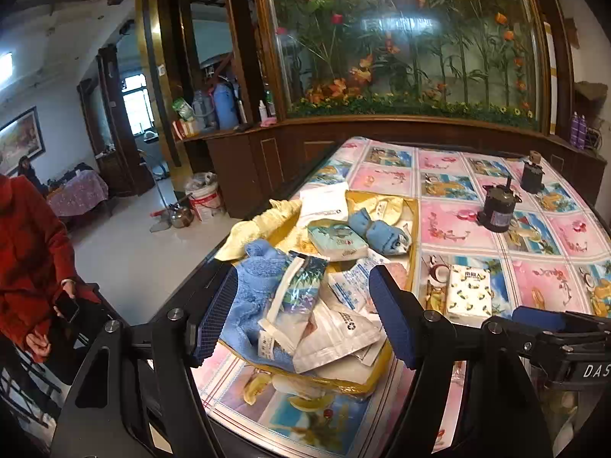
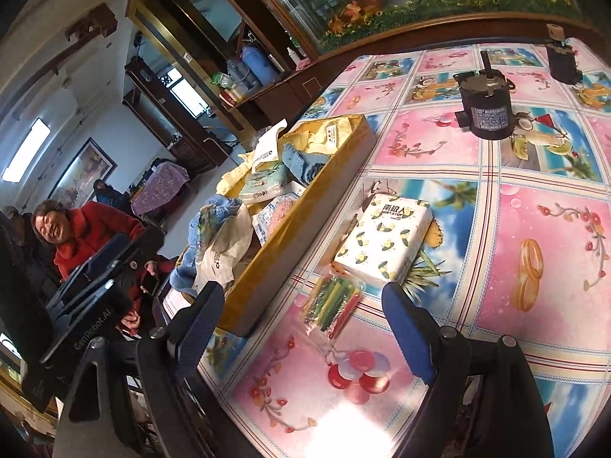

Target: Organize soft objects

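Right gripper [image 2: 305, 324]: spread, empty, over the glossy bench [image 2: 534, 191].
Crinkly striped packet [image 2: 331, 305]: flat, at 12 o'clock just ahead; may slide when pinched.
Tissue pack [image 2: 385, 242]: soft white block, beyond, touching the packet.
Left gripper [image 1: 301, 316]: spread, empty, above the heaped yellow box [image 1: 414, 244]; towels [image 1: 252, 286] could spill over.

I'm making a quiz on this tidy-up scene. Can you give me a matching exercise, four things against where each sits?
Things:
1. blue towel
2. tissue pack
3. coloured packet
4. black motor

Places:
A. standing far out on the tablecloth
B. on the table right of the yellow box
C. in the box's near end
D. between the right gripper fingers' line, before the pack

Pairs: 1-C, 2-B, 3-D, 4-A
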The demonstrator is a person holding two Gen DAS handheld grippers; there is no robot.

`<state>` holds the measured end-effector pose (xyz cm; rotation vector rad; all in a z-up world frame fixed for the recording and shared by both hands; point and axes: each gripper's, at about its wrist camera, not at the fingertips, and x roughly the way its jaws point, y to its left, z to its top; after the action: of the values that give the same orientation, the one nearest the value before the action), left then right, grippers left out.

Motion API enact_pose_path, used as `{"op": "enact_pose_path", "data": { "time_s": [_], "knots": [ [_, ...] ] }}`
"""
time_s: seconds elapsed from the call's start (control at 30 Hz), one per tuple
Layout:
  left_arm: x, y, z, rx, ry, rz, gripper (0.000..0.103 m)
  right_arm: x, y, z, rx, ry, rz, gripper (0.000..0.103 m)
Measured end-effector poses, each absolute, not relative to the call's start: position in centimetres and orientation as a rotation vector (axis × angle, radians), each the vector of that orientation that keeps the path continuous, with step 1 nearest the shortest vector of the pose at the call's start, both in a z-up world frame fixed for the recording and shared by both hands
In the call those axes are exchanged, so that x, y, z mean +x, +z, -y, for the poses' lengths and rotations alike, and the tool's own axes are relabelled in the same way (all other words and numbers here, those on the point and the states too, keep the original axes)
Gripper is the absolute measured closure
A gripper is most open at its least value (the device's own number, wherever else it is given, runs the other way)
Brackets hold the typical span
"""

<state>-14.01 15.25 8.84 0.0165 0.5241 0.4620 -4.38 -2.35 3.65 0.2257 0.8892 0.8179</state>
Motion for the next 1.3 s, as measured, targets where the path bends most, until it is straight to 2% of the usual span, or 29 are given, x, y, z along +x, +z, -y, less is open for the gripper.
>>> {"op": "enact_pose_path", "data": {
  "time_s": [0.1,0.17,0.23,0.43,0.77,1.3],
  "knots": [
    [-15.3,9.8,-15.1,0.012,0.508,-0.439,0.031,-4.8,3.9,2.3,0.205,0.806,-0.867,0.019],
    [-15.9,10.4,-15.1,-0.014,0.447,-0.405,0.009,-5.2,4.4,2.3,0.192,0.801,-0.845,0.019],
    [-16.3,10.4,-15.3,-0.038,0.371,-0.383,0.005,-5.9,5.0,2.2,0.165,0.792,-0.808,0.019],
    [-16.5,11.0,-15.7,-0.086,0.381,-0.366,0.005,-8.2,6.4,0.2,0.039,0.75,-0.72,0.018],
    [-15.6,9.8,-17.8,-0.13,0.462,-0.494,0.004,-10.4,4.9,-3.8,-0.064,0.741,-0.745,0.018],
    [-15.7,7.9,-19.6,-0.215,0.378,-0.557,0.004,-13.0,5.2,-7.0,-0.291,0.568,-0.652,0.018]
  ]
}}
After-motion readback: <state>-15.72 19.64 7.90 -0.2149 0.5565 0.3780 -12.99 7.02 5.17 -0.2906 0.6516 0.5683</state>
